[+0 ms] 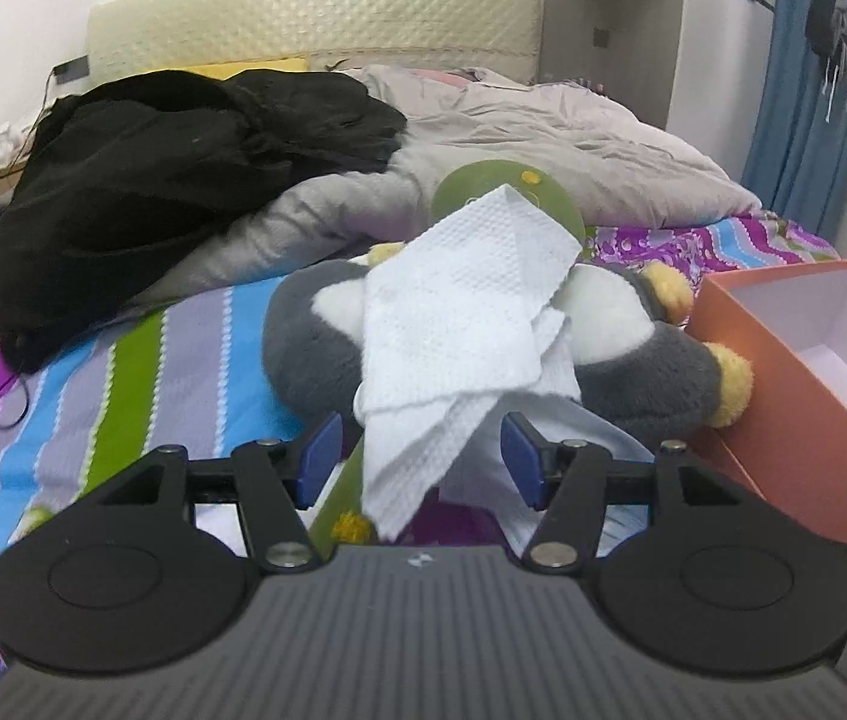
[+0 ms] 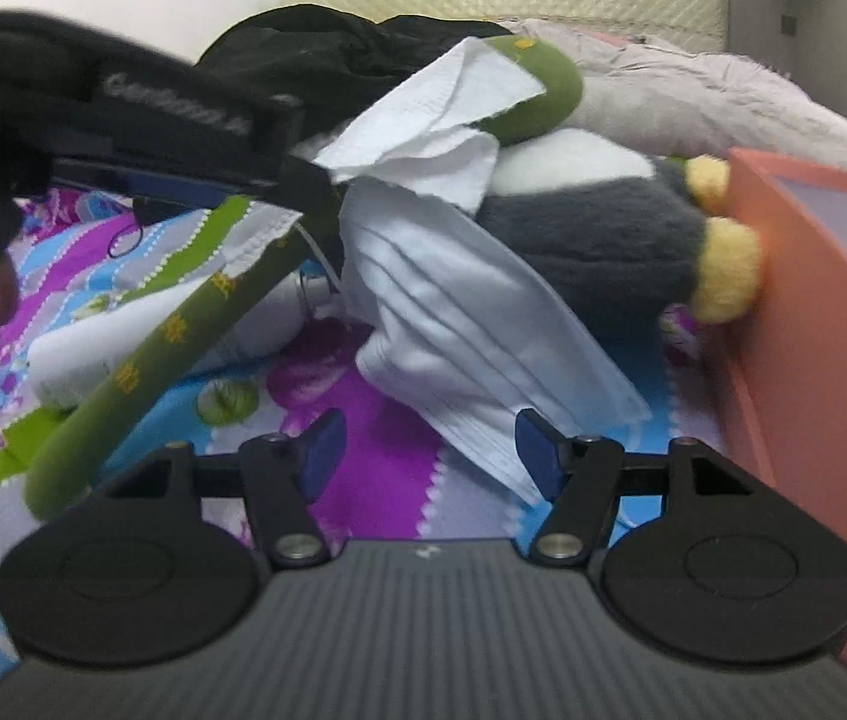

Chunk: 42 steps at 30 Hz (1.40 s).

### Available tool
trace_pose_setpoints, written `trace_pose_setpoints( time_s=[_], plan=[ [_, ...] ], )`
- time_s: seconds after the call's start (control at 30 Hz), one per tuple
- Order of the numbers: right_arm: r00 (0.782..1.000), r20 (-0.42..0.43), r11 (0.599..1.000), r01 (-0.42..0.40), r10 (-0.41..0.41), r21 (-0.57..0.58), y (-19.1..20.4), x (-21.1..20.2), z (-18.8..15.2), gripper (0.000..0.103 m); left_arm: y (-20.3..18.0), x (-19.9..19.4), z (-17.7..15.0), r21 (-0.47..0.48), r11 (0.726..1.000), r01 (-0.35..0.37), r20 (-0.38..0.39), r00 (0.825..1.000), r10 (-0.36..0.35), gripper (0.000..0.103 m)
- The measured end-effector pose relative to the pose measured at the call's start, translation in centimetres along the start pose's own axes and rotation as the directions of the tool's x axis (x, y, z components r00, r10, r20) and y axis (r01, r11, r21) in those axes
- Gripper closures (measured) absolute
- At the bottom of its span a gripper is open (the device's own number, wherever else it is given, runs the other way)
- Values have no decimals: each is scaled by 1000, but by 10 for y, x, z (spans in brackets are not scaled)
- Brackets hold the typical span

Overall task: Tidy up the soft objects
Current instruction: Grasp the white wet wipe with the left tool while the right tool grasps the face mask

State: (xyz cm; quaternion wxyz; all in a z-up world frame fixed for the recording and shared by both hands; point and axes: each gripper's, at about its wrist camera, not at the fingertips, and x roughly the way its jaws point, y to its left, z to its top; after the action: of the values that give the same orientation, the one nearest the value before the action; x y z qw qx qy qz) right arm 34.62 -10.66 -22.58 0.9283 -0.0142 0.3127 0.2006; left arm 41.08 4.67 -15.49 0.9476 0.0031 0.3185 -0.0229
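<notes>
Bed scene, striped and floral bedsheet (image 1: 123,372). Left gripper (image 1: 421,459) has jaws apart, a white paper towel (image 1: 453,312) hanging down between the blue pads (image 1: 321,450) with gaps on both sides; not clamped. The towel drapes over a grey-and-white plush toy (image 1: 651,360) with yellow feet, lying on the sheet just left of an orange box (image 1: 783,396). The box's open top shows a white inside, and its near left edge touches the plush's yellow foot.

Right gripper (image 2: 432,453) also has jaws apart, low over the bedsheet (image 2: 375,456). A pale blue face mask (image 2: 471,324) lies crumpled ahead, its lower corner reaching the right pad (image 2: 537,456); contact can't be told. A green sock (image 2: 183,324) with yellow marks runs diagonally from lower left up toward the plush (image 2: 603,228), where the paper towel (image 2: 441,120) sits on top. The left gripper's body (image 2: 141,108) enters from the upper left, blurred. The orange box (image 2: 813,300) wall sits tight along the right edge.

Behind: black clothing (image 1: 171,168) piled at the left, grey quilt (image 1: 543,138) across the back, cream headboard (image 1: 315,12). Open sheet lies at the lower left in the left wrist view; the right side is boxed in.
</notes>
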Motion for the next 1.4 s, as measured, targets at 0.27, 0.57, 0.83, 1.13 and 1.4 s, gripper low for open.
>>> trace_pose_setpoints(
  time_s=[0.27,0.57,0.83,1.13,1.4],
  plan=[
    [999,42,1000,10,-11,14,2,28,4,66,-3,32,7,21,1000,-4,-16,1000,4,42],
    [1000,17,998,26,-27,49,-4,22,8,95,2,24,6,11,1000,-15,-5,1000,15,90],
    [998,14,998,53,-53,14,-4,-18,13,98,5,-31,3,-44,999,1,54,999,2,96],
    [996,-2,992,90,-90,-87,11,-84,-8,98,15,-111,-43,-174,985,8,29,1000,-3,96],
    [994,-41,984,94,-101,-149,22,-138,-39,98,21,-163,-104,-254,967,2,-48,999,-15,96]
  ],
)
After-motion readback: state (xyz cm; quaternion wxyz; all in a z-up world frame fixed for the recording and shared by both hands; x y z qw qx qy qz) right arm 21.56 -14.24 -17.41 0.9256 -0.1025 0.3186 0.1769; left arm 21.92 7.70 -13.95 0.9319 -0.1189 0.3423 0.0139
